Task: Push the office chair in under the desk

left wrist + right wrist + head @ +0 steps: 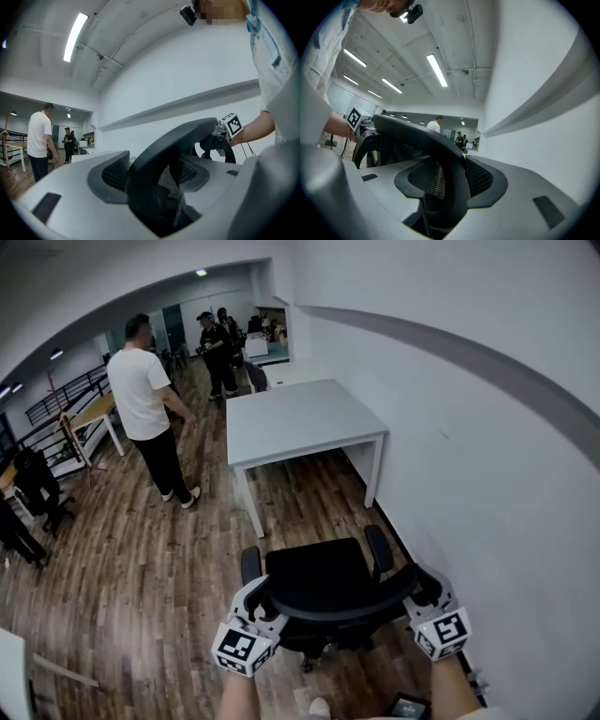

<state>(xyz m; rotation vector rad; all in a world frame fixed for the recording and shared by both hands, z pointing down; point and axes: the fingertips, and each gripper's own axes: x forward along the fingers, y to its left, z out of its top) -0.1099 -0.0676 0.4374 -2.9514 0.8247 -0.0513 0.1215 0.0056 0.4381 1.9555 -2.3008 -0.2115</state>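
The black office chair (319, 573) stands on the wood floor just short of the white desk (300, 418), its seat facing the desk. My left gripper (261, 601) is shut on the left end of the backrest's top rim, and my right gripper (422, 592) is shut on the right end. In the left gripper view the curved black backrest rim (178, 140) runs between the jaws of the left gripper (154, 178). The right gripper view shows the same rim (417, 133) clamped in the right gripper (450, 183).
A white wall (487, 474) runs close along the chair's and desk's right side. A person in a white shirt (145, 399) stands left of the desk, with other people (217, 352) farther back. A wooden table (89, 413) and dark chairs (37, 484) stand at far left.
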